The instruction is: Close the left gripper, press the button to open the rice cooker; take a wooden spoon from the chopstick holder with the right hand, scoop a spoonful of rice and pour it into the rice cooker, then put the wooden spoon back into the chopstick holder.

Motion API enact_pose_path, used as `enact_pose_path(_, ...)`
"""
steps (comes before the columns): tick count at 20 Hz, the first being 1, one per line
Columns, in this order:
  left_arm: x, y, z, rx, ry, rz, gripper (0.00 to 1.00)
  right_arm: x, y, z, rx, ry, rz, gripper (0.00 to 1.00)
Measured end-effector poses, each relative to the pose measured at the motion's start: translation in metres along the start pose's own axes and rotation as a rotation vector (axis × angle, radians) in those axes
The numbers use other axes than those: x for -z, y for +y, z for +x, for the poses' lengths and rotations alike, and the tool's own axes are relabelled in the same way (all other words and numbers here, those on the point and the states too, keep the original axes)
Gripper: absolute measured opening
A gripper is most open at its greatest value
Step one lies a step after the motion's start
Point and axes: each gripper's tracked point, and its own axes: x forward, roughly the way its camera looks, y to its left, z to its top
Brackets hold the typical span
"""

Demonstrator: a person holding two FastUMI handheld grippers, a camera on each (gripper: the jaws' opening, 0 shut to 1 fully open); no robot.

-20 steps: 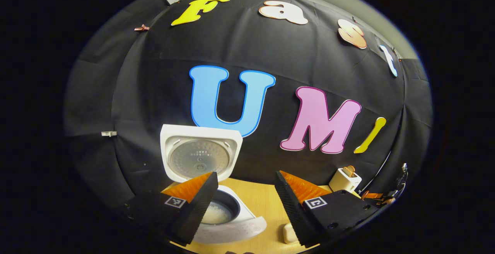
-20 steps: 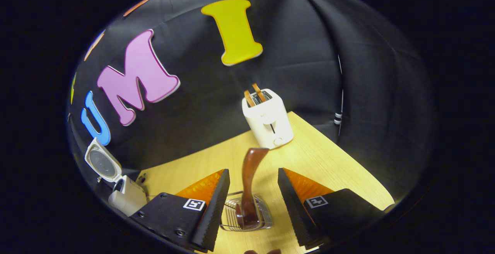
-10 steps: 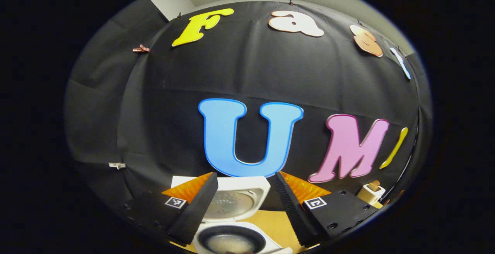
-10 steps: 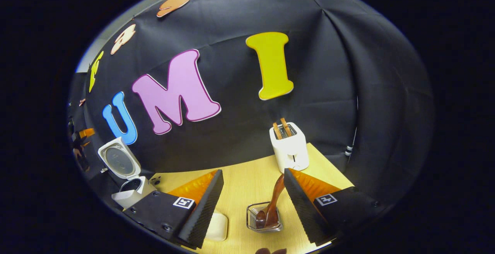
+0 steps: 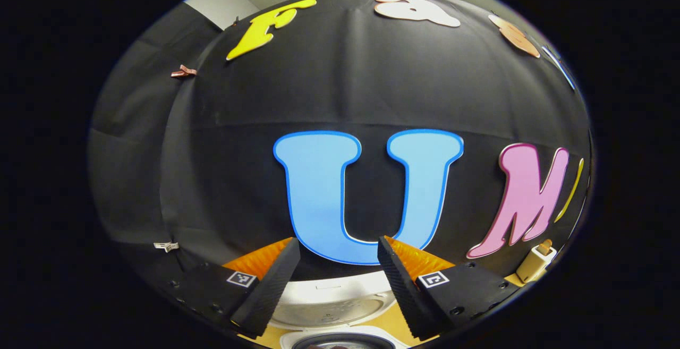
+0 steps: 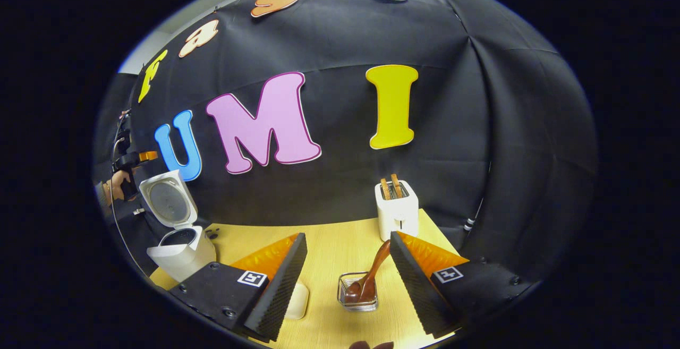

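Observation:
The white rice cooker (image 6: 180,253) stands open at the table's left, its lid (image 6: 167,200) upright. In the left gripper view the lid (image 5: 329,301) and the pot rim (image 5: 340,341) lie low between the fingers. My left gripper (image 5: 337,243) is open and holds nothing, raised above the cooker. The dark wooden spoon (image 6: 374,269) leans in the wire chopstick holder (image 6: 358,296), bowl down. My right gripper (image 6: 348,236) is open, with the spoon and holder ahead of it, apart from both fingers. The left gripper (image 6: 130,158) and a hand (image 6: 114,187) appear at far left.
A white toaster (image 6: 396,208) with two slices stands at the back of the wooden table (image 6: 329,243), also seen as the toaster (image 5: 536,261) at the right edge. A pale rounded dish (image 6: 297,301) lies beside the right gripper's left finger. Black cloth walls surround the table.
The left gripper rose and tilted up, so the cooker dropped to the view's bottom edge. The right gripper drew back from the spoon, which stays in the holder. Both stayed open.

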Motion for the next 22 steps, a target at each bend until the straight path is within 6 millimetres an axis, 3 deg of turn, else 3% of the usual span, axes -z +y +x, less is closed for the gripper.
enact_pose_path(4,0.026,0.004,0.029,-0.029,0.08,0.084,0.95,0.003,-0.003,-0.012,0.017,0.011,-0.006,0.97)
enact_pose_path(5,0.041,0.005,0.036,-0.039,0.119,0.107,0.95,0.003,-0.005,-0.015,0.025,0.012,-0.003,0.97)
enact_pose_path(8,0.055,0.001,0.035,-0.03,0.168,0.096,0.94,0.004,-0.011,-0.021,0.039,0.017,-0.006,0.97)
enact_pose_path(12,0.068,-0.008,0.016,0.003,0.199,0.078,0.97,0.004,-0.012,-0.018,0.042,0.019,0.003,0.97)
enact_pose_path(16,0.074,-0.021,-0.023,0.034,0.206,0.113,0.98,0.002,-0.008,-0.008,0.035,0.011,0.019,0.97)
enact_pose_path(22,0.098,-0.042,-0.088,0.064,0.278,0.099,1.0,0.0,-0.003,0.004,0.019,0.008,0.035,0.97)
